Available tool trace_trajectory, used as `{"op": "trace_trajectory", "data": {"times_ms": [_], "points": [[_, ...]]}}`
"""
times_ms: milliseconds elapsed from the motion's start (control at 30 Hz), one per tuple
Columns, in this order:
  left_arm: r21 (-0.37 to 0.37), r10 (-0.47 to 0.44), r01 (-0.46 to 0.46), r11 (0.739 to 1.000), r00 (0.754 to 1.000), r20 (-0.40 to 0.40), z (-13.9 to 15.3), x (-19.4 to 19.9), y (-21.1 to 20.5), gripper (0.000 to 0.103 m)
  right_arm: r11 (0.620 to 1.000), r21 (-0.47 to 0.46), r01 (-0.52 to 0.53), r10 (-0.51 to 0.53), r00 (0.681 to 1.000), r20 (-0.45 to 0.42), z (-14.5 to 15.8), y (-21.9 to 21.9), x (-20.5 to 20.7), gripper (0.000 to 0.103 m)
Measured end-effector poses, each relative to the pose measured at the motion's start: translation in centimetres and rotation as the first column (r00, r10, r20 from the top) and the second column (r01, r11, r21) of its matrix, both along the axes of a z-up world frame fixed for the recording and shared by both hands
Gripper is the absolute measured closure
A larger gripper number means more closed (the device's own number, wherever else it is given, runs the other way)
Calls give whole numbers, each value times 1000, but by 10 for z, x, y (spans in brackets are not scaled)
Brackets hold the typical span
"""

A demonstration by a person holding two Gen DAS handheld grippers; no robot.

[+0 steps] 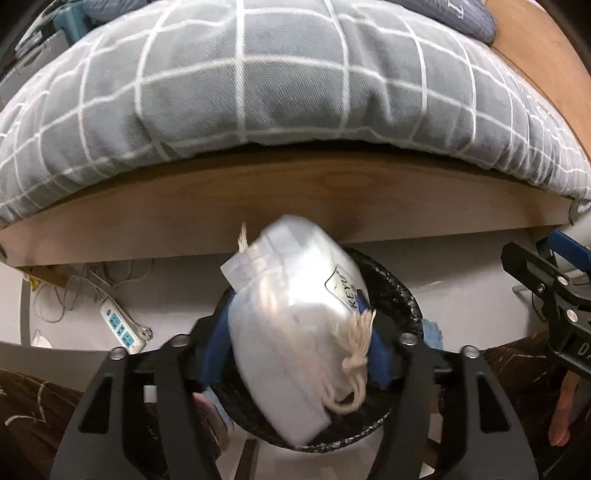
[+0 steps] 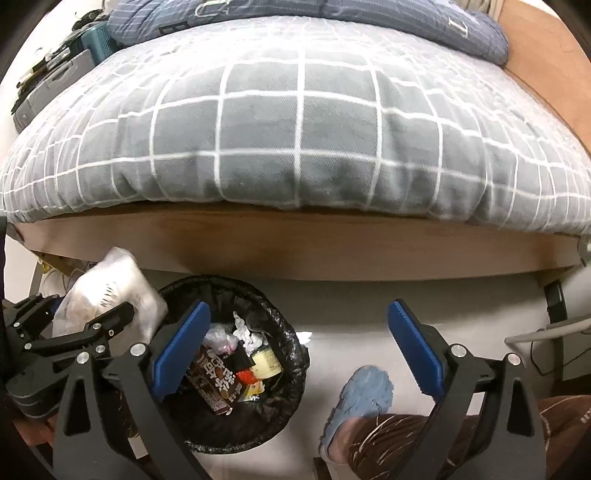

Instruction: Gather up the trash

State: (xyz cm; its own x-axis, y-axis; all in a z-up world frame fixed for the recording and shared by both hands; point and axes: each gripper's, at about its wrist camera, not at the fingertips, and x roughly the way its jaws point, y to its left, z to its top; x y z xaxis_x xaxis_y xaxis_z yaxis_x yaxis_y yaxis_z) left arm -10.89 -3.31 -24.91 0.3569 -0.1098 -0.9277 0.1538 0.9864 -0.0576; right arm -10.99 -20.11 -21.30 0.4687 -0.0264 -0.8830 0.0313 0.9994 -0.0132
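A: Left gripper [image 1: 295,354] first. State?

B: Two blue pads [image 1: 380,360], one on either side of one white drawstring pouch [image 1: 291,325]. The pouch sits between them above the bin, motion-blurred. Whether the pads press on it, I cannot tell: the pouch hides the contact on both sides.

A: Details on the pouch?

B: One printed label, partly readable, and one knotted cream cord with two frayed tassels showing. Count: one pouch.

A: Right gripper [image 2: 299,347]?

B: Spread wide, nothing between its two blue pads. It hangs over the floor [image 2: 351,314], just right of the bin.

A: Bin?

B: One round trash bin [image 2: 280,321] with one black liner, on the floor close to the bed's near edge. Inside: crumpled white paper, one dark printed packet, one pale round container, one red scrap, and more I cannot separate.

A: Around it?

B: One person: brown patterned trousers [image 2: 480,435] and one blue slipper [image 2: 365,391] on the floor right of the bin. One white power strip [image 1: 122,328] with loose cables lies on the floor left of the bin, under the bed edge.

A: Farther out?

B: One wooden bed frame [image 2: 295,251], one grey duvet [image 2: 295,129] with white grid lines, one blue pillow [image 2: 424,26] at the far side.
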Motion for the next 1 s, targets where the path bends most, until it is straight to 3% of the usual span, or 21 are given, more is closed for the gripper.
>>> {"op": "trace_trajectory", "data": {"times_ms": [267,500,767,1000], "points": [[4,16,-17,1000,992,127,55,-6,6,7,1000,19,7,-8,998,69,41,-3,-3,10],[2,56,-59,998,965,257,135,-12,14,6,1000,2,27,-26,979,200,108,-1,-11,10],[-24,88,-86,996,916,391,228,-60,29,6,998,-27,48,-37,948,315,190,3,-50,9],[-18,76,-75,997,912,403,252,-100,32,6,999,-26,33,-22,934,356,227,9,-96,8]]}}
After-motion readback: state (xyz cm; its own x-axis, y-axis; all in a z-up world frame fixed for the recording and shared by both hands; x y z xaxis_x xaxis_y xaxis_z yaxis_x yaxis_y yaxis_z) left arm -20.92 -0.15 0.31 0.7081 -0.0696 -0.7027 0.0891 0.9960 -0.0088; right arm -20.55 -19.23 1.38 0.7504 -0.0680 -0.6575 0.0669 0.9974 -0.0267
